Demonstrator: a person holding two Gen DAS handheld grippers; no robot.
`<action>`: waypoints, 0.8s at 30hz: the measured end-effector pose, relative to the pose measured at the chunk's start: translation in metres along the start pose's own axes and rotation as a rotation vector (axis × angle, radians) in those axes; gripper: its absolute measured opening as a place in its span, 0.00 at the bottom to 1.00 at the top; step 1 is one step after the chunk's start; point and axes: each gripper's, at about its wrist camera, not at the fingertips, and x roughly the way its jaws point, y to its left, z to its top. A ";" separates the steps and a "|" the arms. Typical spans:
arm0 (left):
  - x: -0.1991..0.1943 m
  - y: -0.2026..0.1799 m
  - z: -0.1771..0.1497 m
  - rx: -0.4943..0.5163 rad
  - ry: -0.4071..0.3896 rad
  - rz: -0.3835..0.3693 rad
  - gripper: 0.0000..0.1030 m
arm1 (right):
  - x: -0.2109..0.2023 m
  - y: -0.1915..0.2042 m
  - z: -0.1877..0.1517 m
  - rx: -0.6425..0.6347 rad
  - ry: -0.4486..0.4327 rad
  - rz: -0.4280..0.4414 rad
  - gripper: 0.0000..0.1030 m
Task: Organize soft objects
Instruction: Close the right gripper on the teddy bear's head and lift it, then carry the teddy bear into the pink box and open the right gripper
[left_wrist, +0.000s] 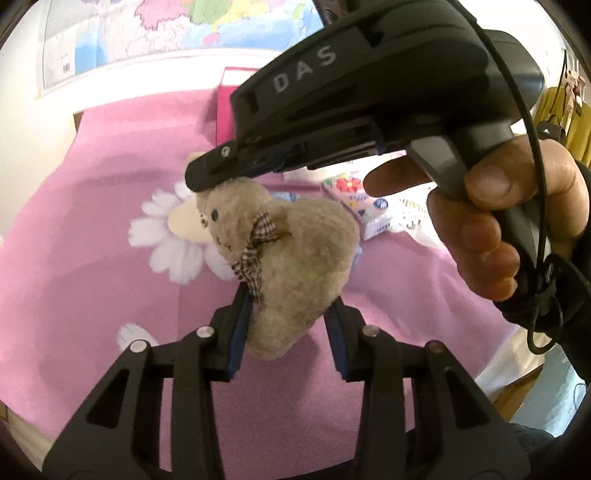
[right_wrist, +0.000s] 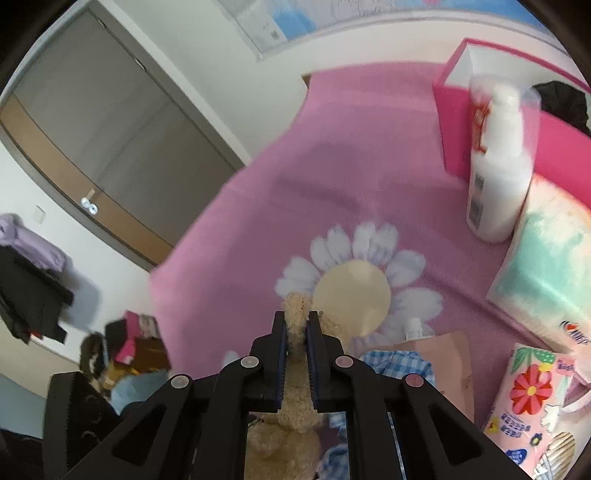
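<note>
Beige and fuzzy, the teddy bear (left_wrist: 284, 254) hung between the two tools above the pink blanket (left_wrist: 92, 295), its checked bow (left_wrist: 258, 243) at the neck. In the left wrist view its lower body sat between the blue pads of the left tool (left_wrist: 286, 332), while the right tool (left_wrist: 207, 177) reached in from above and met the top of its head. In the right wrist view a narrow part of the bear (right_wrist: 295, 325) stood squeezed between the right tool (right_wrist: 296, 328) pads, with the rest of the body hanging below the tool.

The blanket spread wide and bare to the left, printed with a white daisy (right_wrist: 354, 280). Its far edge met a white wall, and its left edge dropped to the floor beside a grey door (right_wrist: 110, 140). Things crowded the right side: a pink box (right_wrist: 461, 122), a white bottle (right_wrist: 495, 162), a pale green pack of tissues (right_wrist: 546, 266), a flowered pack (right_wrist: 532, 402) and a blue checked cloth (right_wrist: 395, 362).

The left tool stood partly closed, its pads pressing the bear's sides. The right tool was almost fully closed, pinching the thin piece of plush. The person's hand (left_wrist: 506, 225) gripped the right tool's handle.
</note>
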 end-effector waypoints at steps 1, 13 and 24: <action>-0.004 -0.002 0.003 0.009 -0.009 0.008 0.39 | -0.006 0.002 0.001 0.001 -0.017 0.011 0.08; -0.043 -0.034 0.048 0.152 -0.141 0.013 0.37 | -0.083 0.025 0.014 -0.013 -0.217 0.065 0.08; -0.002 -0.077 0.120 0.304 -0.144 -0.036 0.37 | -0.158 -0.020 0.020 0.056 -0.373 -0.020 0.08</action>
